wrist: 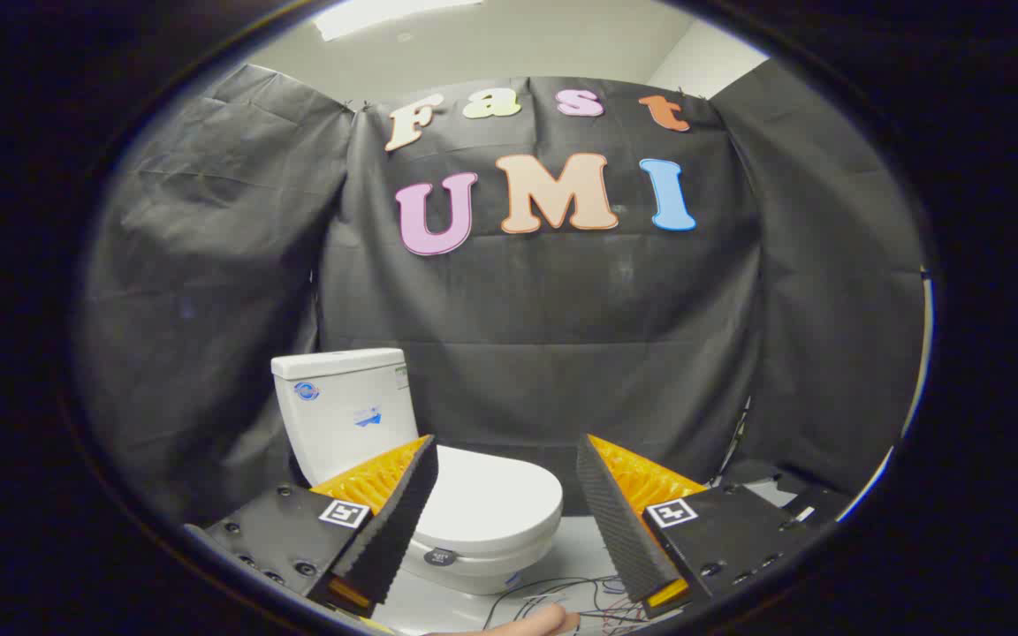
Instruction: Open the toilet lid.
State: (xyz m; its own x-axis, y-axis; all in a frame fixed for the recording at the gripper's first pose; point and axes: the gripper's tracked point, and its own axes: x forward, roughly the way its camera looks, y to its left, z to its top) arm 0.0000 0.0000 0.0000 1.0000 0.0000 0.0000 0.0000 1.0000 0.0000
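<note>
— Looking along the gripper [505, 495], what are its fingers at?

— Spread wide with nothing between the pads; one finger [394, 517] overlaps the near left of the toilet [438, 477], the other stands off to its right. No contact that I can see.

— And the toilet lid [491, 499]?

— Down flat on the seat, just ahead of the fingers and a little to their left, its rounded front edge facing the gripper. The tank [345, 411] rises behind it against the booth wall [544, 353].

— Why hold the tool so open?

— My guess: a wide gap lets one pad slip under the lid's front lip, or lets both close over that edge before lifting back toward the tank.

— Anything in the bowl?

— Cannot tell; the closed lid hides it. Loose wires [562, 592] trail on the pale floor [580, 552] in front, and part of a hand [535, 623] shows just beneath the fingers
</note>
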